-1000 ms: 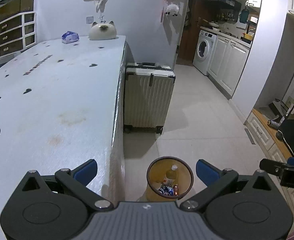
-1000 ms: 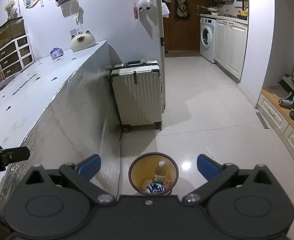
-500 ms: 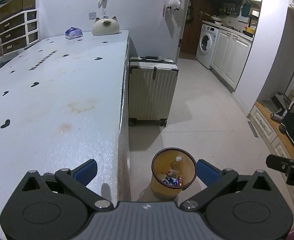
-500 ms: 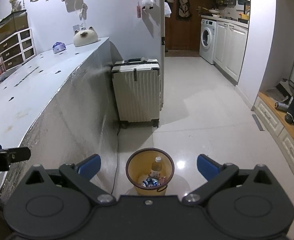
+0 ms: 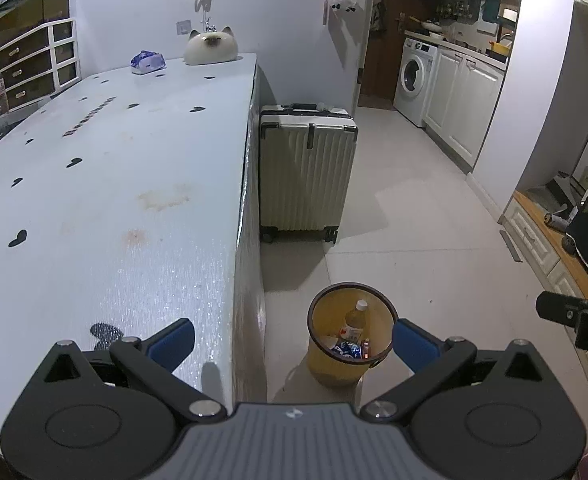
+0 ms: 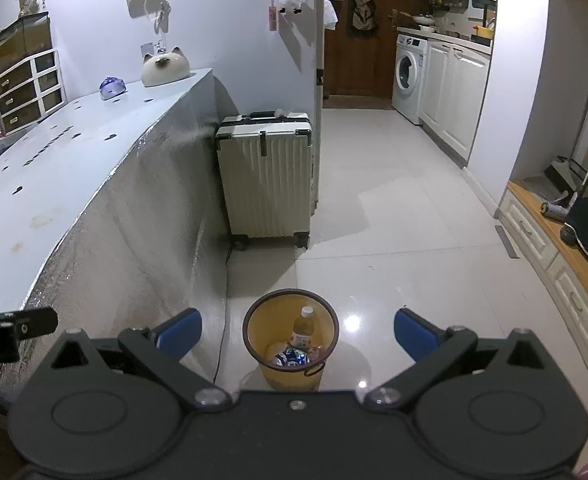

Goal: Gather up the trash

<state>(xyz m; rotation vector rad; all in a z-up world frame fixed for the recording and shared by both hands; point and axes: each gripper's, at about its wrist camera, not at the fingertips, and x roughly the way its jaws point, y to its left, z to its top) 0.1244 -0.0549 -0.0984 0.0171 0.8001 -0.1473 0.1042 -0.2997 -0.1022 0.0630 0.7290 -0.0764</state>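
A yellow trash bin (image 5: 326,364) (image 6: 267,372) stands on the tiled floor beside the long table's end. Inside it lie a plastic bottle (image 5: 354,320) (image 6: 304,330) with a white cap, blue wrappers (image 6: 291,357) and a small red can (image 5: 366,349). My left gripper (image 5: 294,338) hangs open above the table corner and the bin, holding nothing. My right gripper (image 6: 298,330) is open too, high above the bin, empty. Each gripper's side shows in the other's view: the right one (image 5: 574,314) at the right edge, the left one (image 6: 9,330) at the left edge.
A long white table (image 5: 105,184) with black heart marks carries a cat-shaped ornament (image 5: 211,45) and a blue packet (image 5: 147,61) at its far end. A cream suitcase (image 5: 306,176) stands on the floor behind the bin. A washing machine (image 5: 414,76) and cabinets line the right.
Both grippers have pulled back and up from the bin, which now sits farther off and lower in both views. Both stay open and empty.
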